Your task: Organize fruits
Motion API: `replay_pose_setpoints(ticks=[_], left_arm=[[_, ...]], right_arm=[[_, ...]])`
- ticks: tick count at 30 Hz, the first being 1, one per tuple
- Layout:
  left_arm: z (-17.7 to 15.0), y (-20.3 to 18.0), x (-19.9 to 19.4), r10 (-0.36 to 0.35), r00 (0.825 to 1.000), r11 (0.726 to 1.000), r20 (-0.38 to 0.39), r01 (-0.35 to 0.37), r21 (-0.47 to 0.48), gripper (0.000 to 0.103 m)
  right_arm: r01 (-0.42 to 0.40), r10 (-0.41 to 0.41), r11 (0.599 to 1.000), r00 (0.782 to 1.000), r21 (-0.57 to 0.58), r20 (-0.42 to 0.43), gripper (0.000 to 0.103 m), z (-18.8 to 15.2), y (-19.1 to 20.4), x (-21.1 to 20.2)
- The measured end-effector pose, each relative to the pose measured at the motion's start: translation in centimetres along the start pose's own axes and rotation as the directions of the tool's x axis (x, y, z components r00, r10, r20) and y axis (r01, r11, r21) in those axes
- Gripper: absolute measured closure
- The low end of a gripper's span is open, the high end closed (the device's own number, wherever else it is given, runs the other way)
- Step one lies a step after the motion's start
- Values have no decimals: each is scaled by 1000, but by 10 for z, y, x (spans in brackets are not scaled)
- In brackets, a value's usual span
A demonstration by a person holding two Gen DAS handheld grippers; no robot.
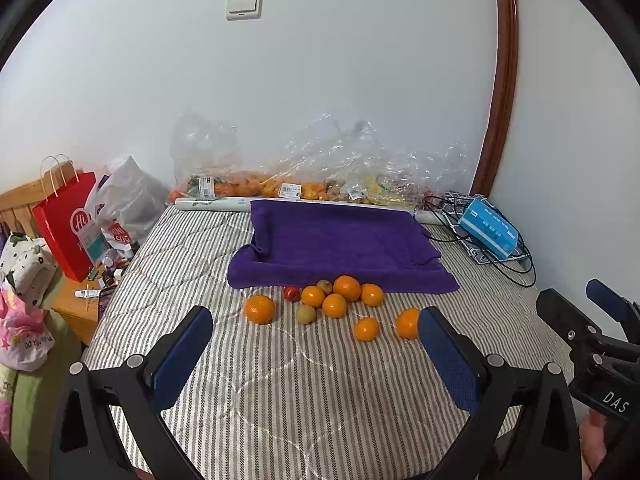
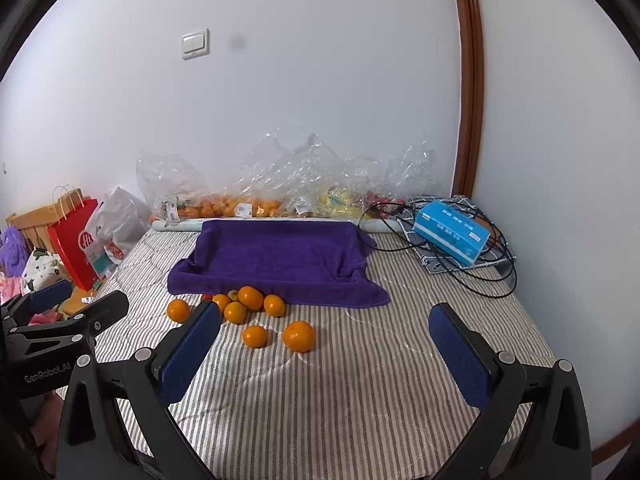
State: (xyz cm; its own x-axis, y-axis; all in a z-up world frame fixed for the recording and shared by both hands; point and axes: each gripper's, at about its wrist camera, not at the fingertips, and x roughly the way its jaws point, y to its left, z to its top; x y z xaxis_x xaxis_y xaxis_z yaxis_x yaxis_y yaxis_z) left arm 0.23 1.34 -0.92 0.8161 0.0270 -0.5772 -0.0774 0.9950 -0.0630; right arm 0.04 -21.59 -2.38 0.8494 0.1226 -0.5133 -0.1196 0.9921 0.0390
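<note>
Both wrist views low, facing wall; shared fruit

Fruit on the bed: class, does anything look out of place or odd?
Yes. The fruit lies loose on the striped bedding in front of the purple towel, none on it; two oranges sit apart from the cluster.

The left gripper's pad hides part of one orange; bagged fruit behind the purple towel blurs under crinkled plastic
</note>
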Motion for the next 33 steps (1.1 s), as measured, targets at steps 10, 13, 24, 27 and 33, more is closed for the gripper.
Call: replay_pose_setpoints(ticks=[10, 13, 24, 27, 33], left_arm=[[0, 5, 2, 11, 1000, 1000, -1, -11, -13, 0], [-1, 7, 4, 19, 1000, 1000, -6, -19, -13, 0], [-2, 10, 1, 12, 1000, 1000, 7, -12, -11, 0], [-2, 12, 2, 20, 1000, 1000, 10, -20, -14, 0], [1, 20, 15, 20, 1000, 999, -5, -20, -29, 0]], right_arm=[[0, 0, 1000, 1000, -25, -5, 0, -1, 8, 3], [-9, 9, 1000, 1000, -17, -6, 0, -2, 8, 3], [-7, 6, 1000, 1000, -27, -13, 0, -4, 10, 6], [-1, 1, 1000, 1000, -29, -1, 0, -6, 10, 5], [5, -5, 1000, 1000, -28, -11, 0, -6, 9, 14]])
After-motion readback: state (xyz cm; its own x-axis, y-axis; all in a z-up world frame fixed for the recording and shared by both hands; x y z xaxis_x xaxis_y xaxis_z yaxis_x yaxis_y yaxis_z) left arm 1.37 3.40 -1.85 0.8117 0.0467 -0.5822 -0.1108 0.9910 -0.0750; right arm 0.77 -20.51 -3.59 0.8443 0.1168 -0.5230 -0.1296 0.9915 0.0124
